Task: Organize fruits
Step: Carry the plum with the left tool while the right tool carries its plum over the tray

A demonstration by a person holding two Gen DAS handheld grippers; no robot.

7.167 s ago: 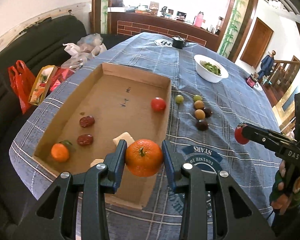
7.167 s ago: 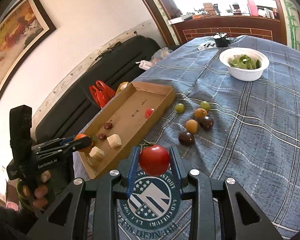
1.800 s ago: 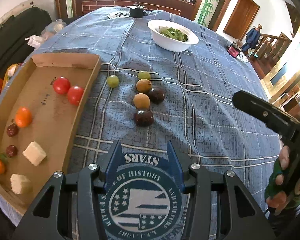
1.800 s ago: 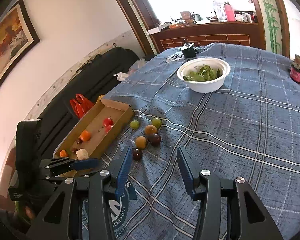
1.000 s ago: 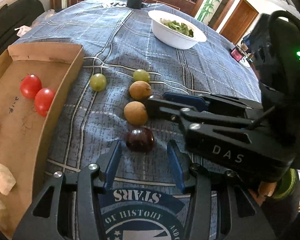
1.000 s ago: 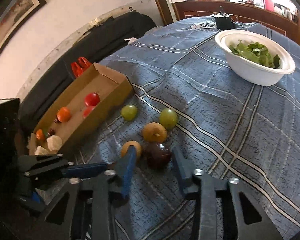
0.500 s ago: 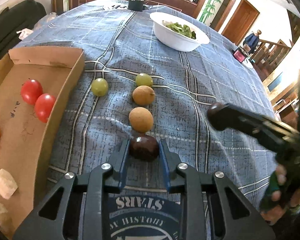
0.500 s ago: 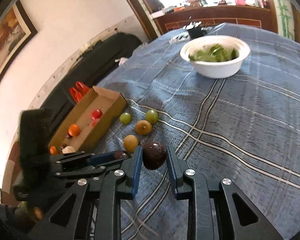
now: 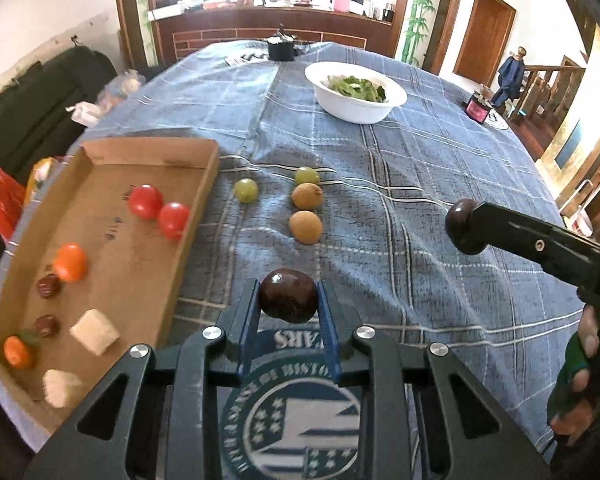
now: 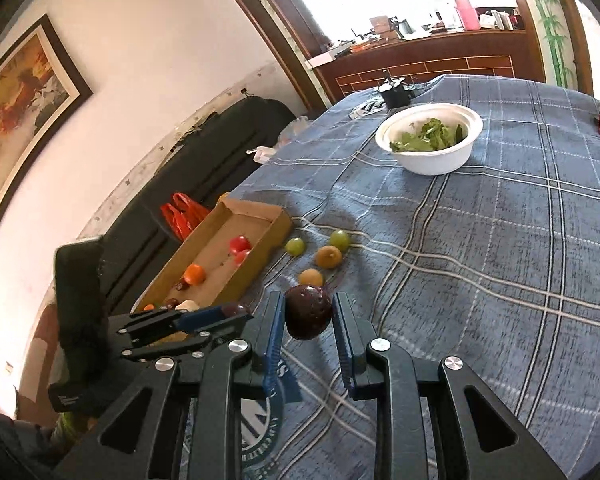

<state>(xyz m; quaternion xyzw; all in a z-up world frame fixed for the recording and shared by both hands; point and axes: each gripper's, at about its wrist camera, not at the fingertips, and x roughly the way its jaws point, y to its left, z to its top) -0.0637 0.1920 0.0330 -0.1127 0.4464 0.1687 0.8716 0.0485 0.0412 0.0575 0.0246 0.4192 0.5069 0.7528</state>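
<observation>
Both sets of jaws clamped narrow on fruit right now. Left gripper [image 9: 288, 300] pinching a dark purple-brown fruit [image 9: 288, 295] between its blue pads, lifted clear of the blue plaid tablecloth [image 9: 420, 184]. Jaws just finished closing on it. Right gripper [image 10: 308, 316] squeezing a second dark fruit [image 10: 309, 312], speckled and shiny, also off the cloth; same fruit visible at the tip of that gripper from the left camera [image 9: 462, 226].

Further out, loose on the cloth: two tan round fruits [image 9: 306, 227], one behind the other, and two green grapes [image 9: 246, 190] beyond them, one near the box wall.

Off to the left, cardboard box [image 9: 196, 216] holding two red tomatoes [image 9: 145, 201] touching each other, an orange fruit [image 9: 71, 262], a smaller one in the near corner, two dark red dates [image 9: 48, 286], and two pale chunks [image 9: 94, 332].

Way back, white bowl [image 9: 356, 110] of greens, well apart from everything else.
</observation>
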